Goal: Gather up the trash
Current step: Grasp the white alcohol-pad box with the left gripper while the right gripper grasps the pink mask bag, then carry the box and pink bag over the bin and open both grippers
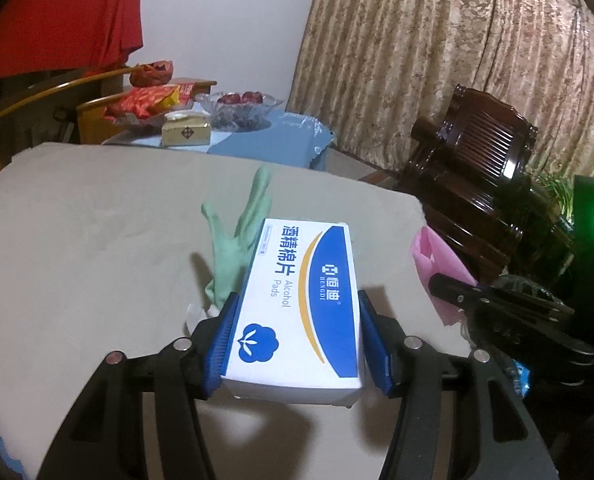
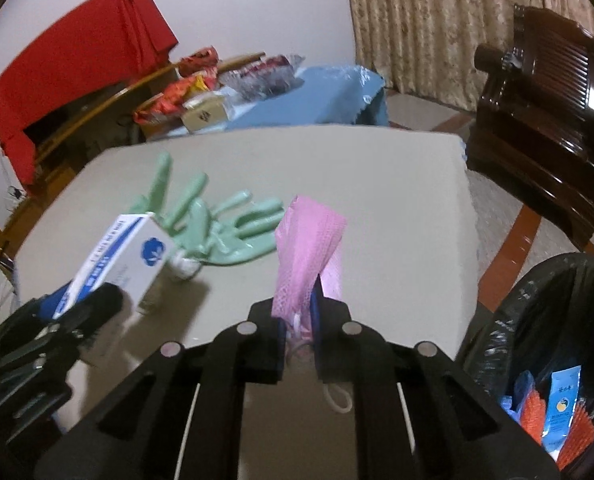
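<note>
My left gripper [image 1: 297, 344] is shut on a white and blue alcohol pads box [image 1: 301, 304] and holds it above the grey table [image 1: 77, 240]. The box also shows in the right wrist view [image 2: 117, 260]. My right gripper [image 2: 299, 320] is shut on a pink face mask [image 2: 305, 248], lifted above the table; the mask shows at the right of the left wrist view [image 1: 437, 264]. Green rubber gloves [image 2: 217, 224] lie on the table beyond both grippers, partly hidden behind the box in the left wrist view [image 1: 237, 240]. A crumpled white tissue [image 2: 185, 266] lies by the gloves.
A black-lined trash bin [image 2: 545, 360] with wrappers inside stands low at the right of the table. A dark wooden chair [image 2: 545, 112] stands at the far right. A blue-covered side table [image 1: 273, 136] holds snacks and a fruit bowl. Curtains hang behind.
</note>
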A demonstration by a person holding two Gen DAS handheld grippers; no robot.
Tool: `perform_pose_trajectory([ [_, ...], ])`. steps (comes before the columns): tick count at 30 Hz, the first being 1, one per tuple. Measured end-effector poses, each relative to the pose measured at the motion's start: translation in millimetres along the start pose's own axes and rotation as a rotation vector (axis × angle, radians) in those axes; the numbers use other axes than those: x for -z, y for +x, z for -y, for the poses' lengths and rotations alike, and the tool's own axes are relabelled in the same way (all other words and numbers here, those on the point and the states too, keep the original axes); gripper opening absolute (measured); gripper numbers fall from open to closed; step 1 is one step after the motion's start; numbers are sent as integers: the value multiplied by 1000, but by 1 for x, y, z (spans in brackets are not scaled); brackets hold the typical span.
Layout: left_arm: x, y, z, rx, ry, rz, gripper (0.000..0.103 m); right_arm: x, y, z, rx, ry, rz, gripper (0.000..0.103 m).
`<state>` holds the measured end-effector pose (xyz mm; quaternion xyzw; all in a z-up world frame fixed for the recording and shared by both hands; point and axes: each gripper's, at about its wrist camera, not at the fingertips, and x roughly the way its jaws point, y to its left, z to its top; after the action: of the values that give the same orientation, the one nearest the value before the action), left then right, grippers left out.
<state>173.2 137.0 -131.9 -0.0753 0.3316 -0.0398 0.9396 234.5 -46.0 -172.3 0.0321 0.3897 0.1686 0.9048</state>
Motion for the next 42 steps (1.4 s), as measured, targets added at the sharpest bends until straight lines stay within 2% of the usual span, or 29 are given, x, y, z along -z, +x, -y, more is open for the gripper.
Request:
perform_pose_trajectory([
  [14,-16,-32,39,35,34,34,56,-9,-84,16,-45,-16,113,10],
  [21,-21,-42,71,80,62,47,56,-4,-122,36,10,-32,156,10],
  [30,-18,-49,122,165,119,51,55,19,-163,80,102,3,176,10],
  [42,-4,-40,189,291,199,27,55,51,-194,130,215,59,170,10],
])
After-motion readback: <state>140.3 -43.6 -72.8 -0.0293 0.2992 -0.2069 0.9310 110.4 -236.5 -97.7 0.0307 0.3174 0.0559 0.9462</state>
